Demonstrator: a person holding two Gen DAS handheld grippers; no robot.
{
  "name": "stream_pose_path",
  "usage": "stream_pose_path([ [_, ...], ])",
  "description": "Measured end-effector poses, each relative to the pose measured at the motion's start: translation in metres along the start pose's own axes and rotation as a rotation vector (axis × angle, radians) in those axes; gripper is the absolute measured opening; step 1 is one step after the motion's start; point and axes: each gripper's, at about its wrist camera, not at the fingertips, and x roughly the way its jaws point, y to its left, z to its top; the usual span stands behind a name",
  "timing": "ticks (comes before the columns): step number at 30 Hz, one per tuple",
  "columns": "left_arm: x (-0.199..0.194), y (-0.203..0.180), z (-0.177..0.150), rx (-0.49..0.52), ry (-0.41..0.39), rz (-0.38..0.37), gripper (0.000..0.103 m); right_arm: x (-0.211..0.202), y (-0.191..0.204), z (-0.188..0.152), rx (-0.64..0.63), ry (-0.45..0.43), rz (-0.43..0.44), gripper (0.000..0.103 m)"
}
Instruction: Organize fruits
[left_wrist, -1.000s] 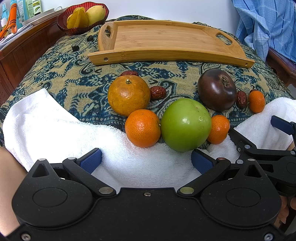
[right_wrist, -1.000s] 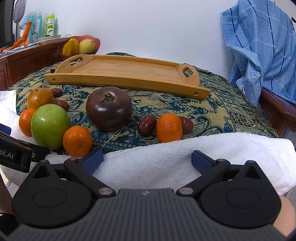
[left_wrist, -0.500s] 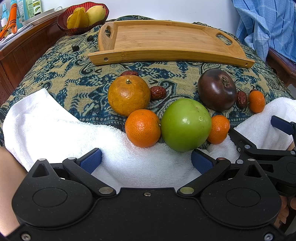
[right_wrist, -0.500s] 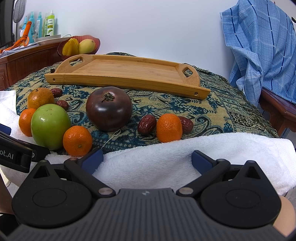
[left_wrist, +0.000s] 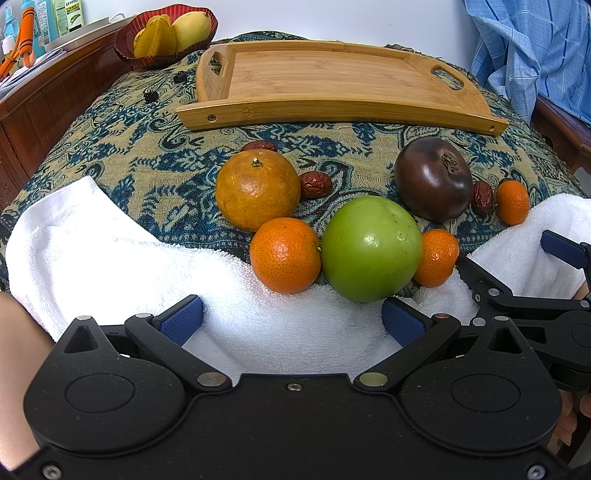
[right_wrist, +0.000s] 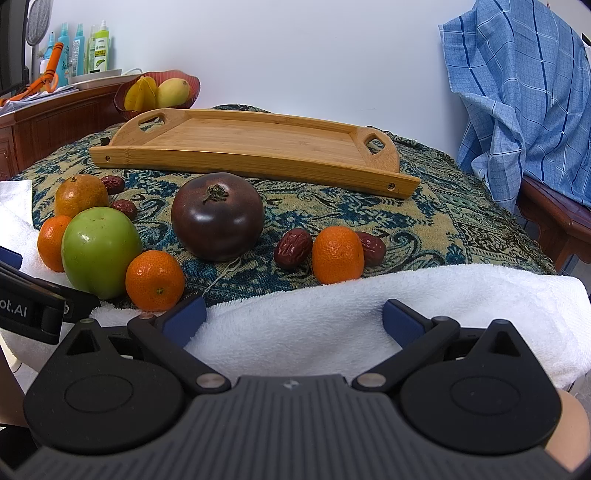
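Note:
A green apple, a large orange, a dark purple fruit, three small mandarins and several red dates lie on the patterned cloth. An empty bamboo tray sits behind them. My left gripper is open and empty over the white towel, just short of the apple. My right gripper is open and empty over the towel, short of the right mandarin.
A white towel covers the near table edge. A red bowl with yellow fruit stands on a wooden cabinet at the back left, with bottles behind. A blue checked cloth hangs over a chair at right.

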Motion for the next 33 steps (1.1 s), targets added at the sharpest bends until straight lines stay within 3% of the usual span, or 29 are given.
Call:
stream_pose_path([
  [24, -0.009, -0.004, -0.011, 0.023, -0.078, 0.014, 0.103, -0.002, -0.002, -0.002, -0.005, -0.023, 0.002, 0.103],
  [29, -0.027, 0.002, -0.013, 0.01, -0.114, -0.018, 0.098, -0.01, -0.008, 0.003, -0.018, -0.053, 0.01, 0.103],
  [33, -0.044, 0.005, -0.013, -0.003, -0.165, -0.029, 0.087, -0.02, -0.016, 0.009, 0.005, -0.105, 0.005, 0.099],
])
